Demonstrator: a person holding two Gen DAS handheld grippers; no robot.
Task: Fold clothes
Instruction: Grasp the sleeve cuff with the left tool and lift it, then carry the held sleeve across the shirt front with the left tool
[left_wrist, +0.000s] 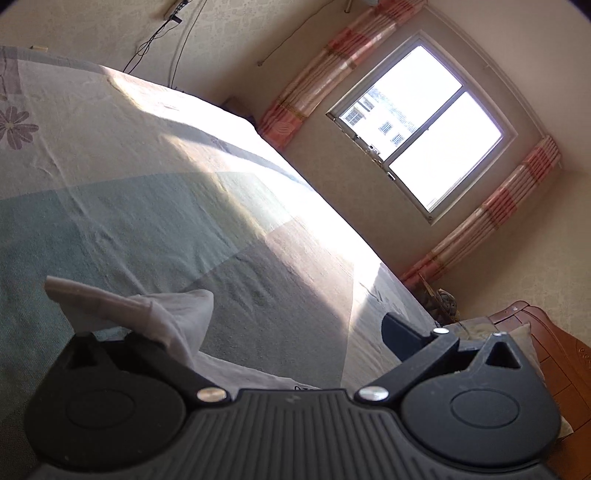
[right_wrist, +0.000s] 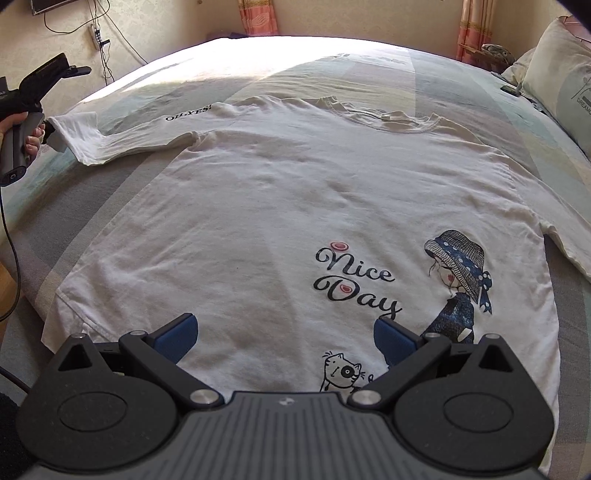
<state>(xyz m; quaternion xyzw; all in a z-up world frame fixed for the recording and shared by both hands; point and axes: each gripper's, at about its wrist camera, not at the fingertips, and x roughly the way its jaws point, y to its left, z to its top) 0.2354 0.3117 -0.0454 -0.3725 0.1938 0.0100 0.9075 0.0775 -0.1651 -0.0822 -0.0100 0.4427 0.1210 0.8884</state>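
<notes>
A white T-shirt (right_wrist: 295, 206) lies spread flat, print up, on the bed (right_wrist: 480, 74), both sleeves out, no fold showing. My right tongs (right_wrist: 282, 338) gape wide over its hem at six o'clock. My left tongs (left_wrist: 258, 332), at nine o'clock, stand wide too, the sleeve cuff (left_wrist: 147, 310) draped on one finger.

Black right gripper (right_wrist: 283, 338), blue pads (right_wrist: 177, 336), silver screws
</notes>
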